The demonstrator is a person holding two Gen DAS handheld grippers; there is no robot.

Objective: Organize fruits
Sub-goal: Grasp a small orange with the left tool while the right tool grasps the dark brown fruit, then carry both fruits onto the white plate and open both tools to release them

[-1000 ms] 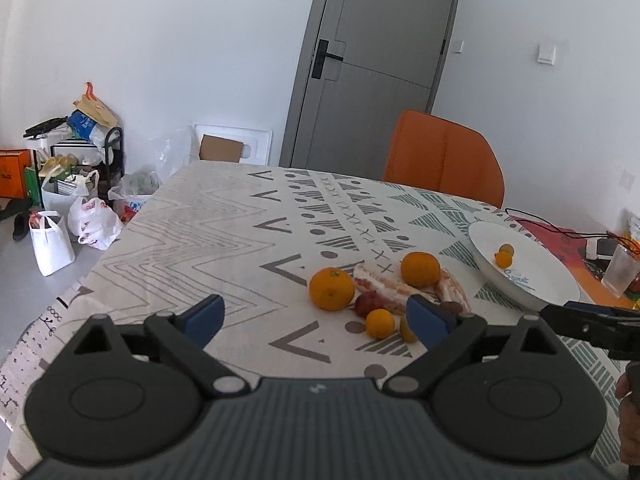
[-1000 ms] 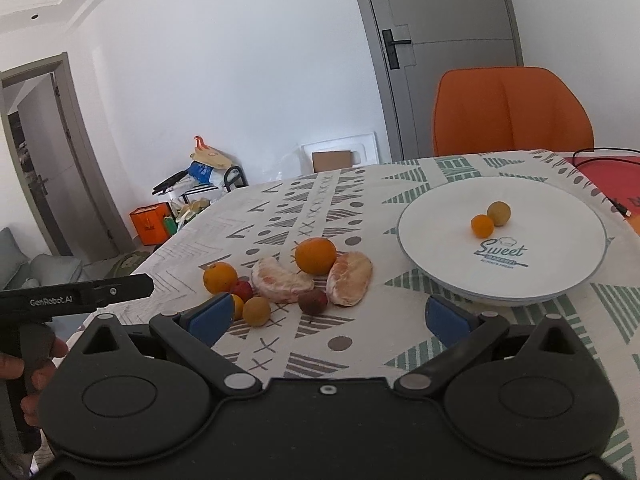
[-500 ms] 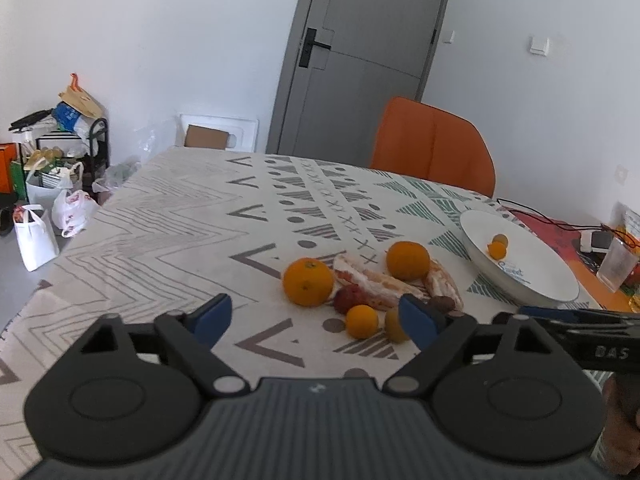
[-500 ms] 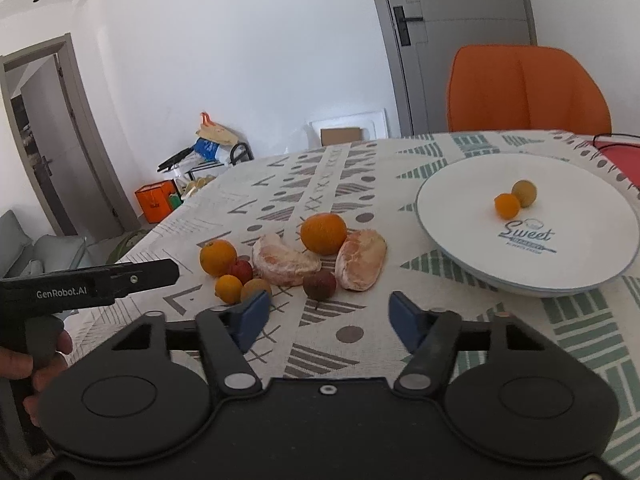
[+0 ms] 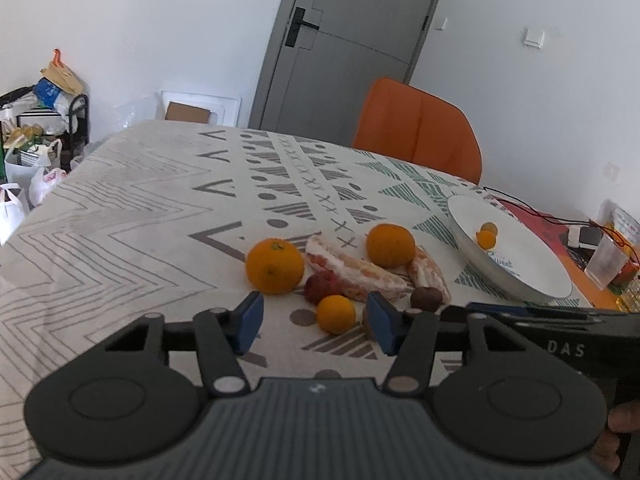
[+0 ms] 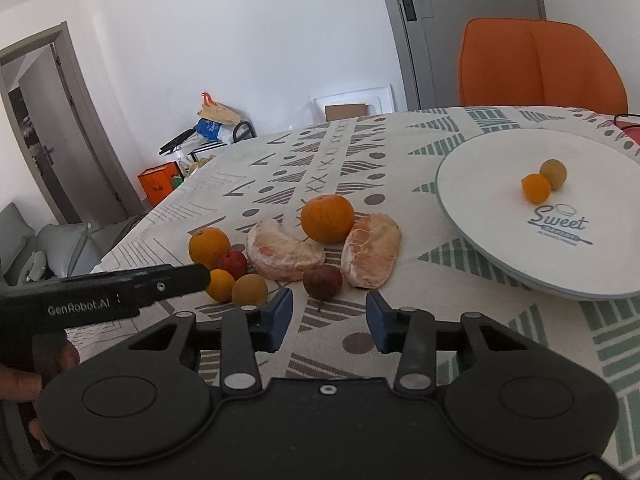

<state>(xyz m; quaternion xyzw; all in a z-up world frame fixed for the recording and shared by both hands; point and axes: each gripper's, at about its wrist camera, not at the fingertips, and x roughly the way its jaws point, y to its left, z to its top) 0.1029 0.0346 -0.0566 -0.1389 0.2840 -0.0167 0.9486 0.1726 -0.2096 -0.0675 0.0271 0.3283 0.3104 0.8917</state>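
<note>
Fruit lies in a cluster on the patterned tablecloth: two oranges, two peeled pomelo segments, a red fruit, a dark passion fruit and two small citrus. A white plate on the right holds two small fruits. My left gripper is open, just short of a small orange citrus. My right gripper is open, just short of the passion fruit. Both are empty.
An orange chair stands at the table's far side before a grey door. A plastic cup and cables lie right of the plate. Bags and a rack stand on the floor at the left.
Both grippers have moved forward toward the fruit cluster, and both jaws have narrowed while staying open. The fruit has not moved.
</note>
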